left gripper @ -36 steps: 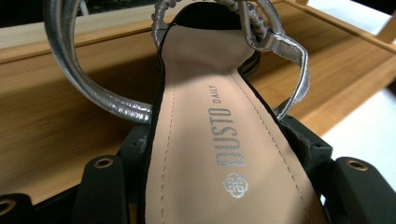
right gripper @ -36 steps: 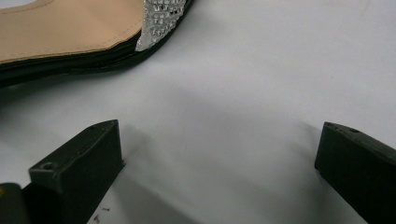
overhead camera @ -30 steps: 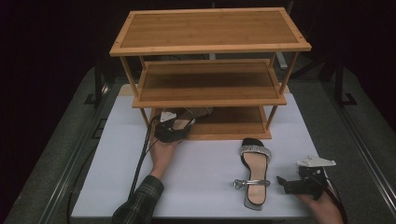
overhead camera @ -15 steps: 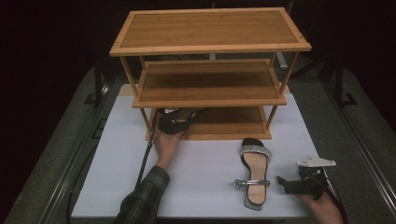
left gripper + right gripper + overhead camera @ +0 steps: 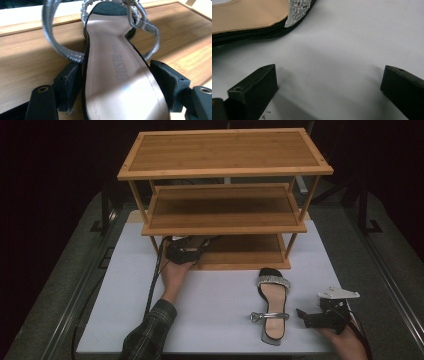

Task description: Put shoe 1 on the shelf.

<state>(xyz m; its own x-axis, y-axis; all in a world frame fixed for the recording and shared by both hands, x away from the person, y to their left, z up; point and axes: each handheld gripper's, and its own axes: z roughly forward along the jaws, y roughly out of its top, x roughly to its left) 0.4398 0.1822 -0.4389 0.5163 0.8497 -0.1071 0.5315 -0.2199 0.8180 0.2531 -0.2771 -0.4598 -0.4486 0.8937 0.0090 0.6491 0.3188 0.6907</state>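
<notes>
2 sandals in play, both placed relative to the 3-tier wooden rack (image 5: 225,215). 1st sandal (image 5: 120,72) lies on the rack's bottom shelf (image 5: 25,60), at its left end, heel twd the person, silver ankle strap (image 5: 53,37) looping up over the wood. Left gripper (image 5: 181,254) sits at the rack's lower-left front corner, hand (image 5: 175,275) behind it; in the left gripper view its jaws flank the sandal's heel part, having just been opening. Left pad is right by the sole edge, right pad stands a bit off it w/ a gap showing, so no clamp now; sandal is btwn the jaws, resting on the shelf. 2nd sandal (image 5: 272,302) lies on the white table (image 5: 215,320) in front of the rack's right half, rhinestone toe band pointing at the rack, buckle strap nearer the person. Right gripper (image 5: 325,317) rests on the table further right of that sandal, well fwd of the rack, jaws spread wide w/ nothing btwn them.
</notes>
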